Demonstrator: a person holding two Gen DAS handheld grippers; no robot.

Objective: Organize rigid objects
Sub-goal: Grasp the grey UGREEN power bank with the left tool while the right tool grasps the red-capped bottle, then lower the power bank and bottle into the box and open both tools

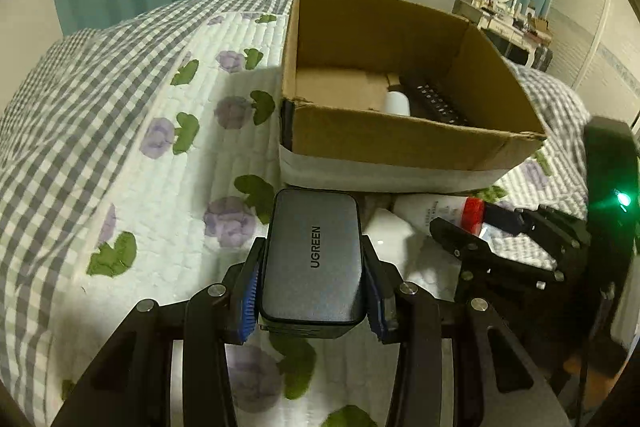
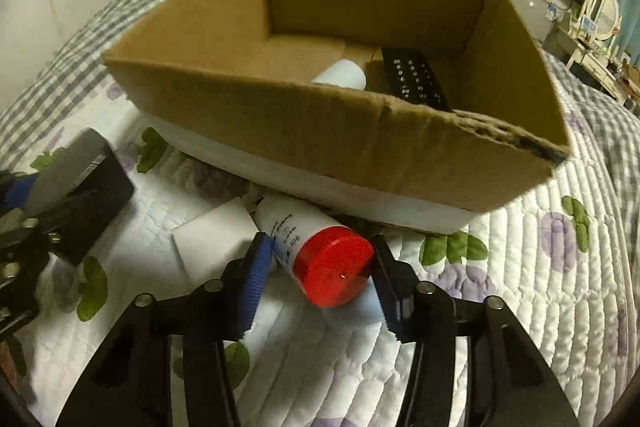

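My left gripper (image 1: 314, 281) clamps a grey, round-cornered UGREEN charger (image 1: 314, 259) above the bed (image 1: 132, 99), just short of the cardboard box (image 1: 400, 143). My right gripper (image 2: 320, 273) brackets a white bottle (image 2: 316, 247) with a red cap, lying on its side before the box; full closure cannot be confirmed.

the left hand-held gripper (image 1: 314, 267) clamps a grey ugreen charger (image 1: 314, 255) above the quilted bed (image 1: 160, 167). just beyond it stands an open cardboard box (image 1: 400, 143) holding a black remote (image 1: 434, 99).
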